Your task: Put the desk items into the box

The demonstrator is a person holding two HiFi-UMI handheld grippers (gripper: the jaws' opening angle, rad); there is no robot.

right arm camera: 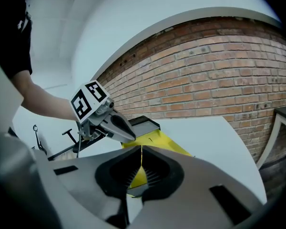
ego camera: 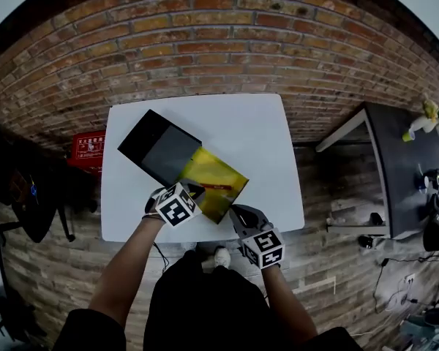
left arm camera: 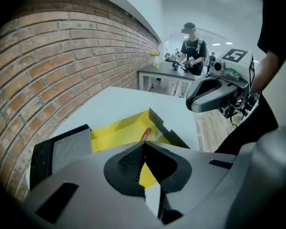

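Observation:
On the white table (ego camera: pixel 256 134) lies an open yellow box (ego camera: pixel 214 181), and a black lid with grey foam lining (ego camera: pixel 159 148) rests against its far-left side. Inside the yellow box (left arm camera: pixel 119 133) lies a thin reddish-brown stick-like item (left arm camera: pixel 146 133). My left gripper (ego camera: pixel 197 191) hovers over the box's near-left corner; its jaws meet at the tips (left arm camera: pixel 144 146) with nothing between them. My right gripper (ego camera: pixel 234 210) hangs just off the box's near corner at the table's front edge, also shut and empty (right arm camera: pixel 141 148). Each gripper shows in the other's view: the right gripper (left arm camera: pixel 210 92) and the left gripper (right arm camera: pixel 109 122).
A red crate (ego camera: pixel 88 149) sits on the floor left of the table, and a dark chair (ego camera: pixel 29 196) stands further left. A grey desk (ego camera: pixel 399 167) stands at the right, where a person (left arm camera: pixel 191 49) works at the far end of the room. A brick wall (ego camera: pixel 219 42) runs behind the table.

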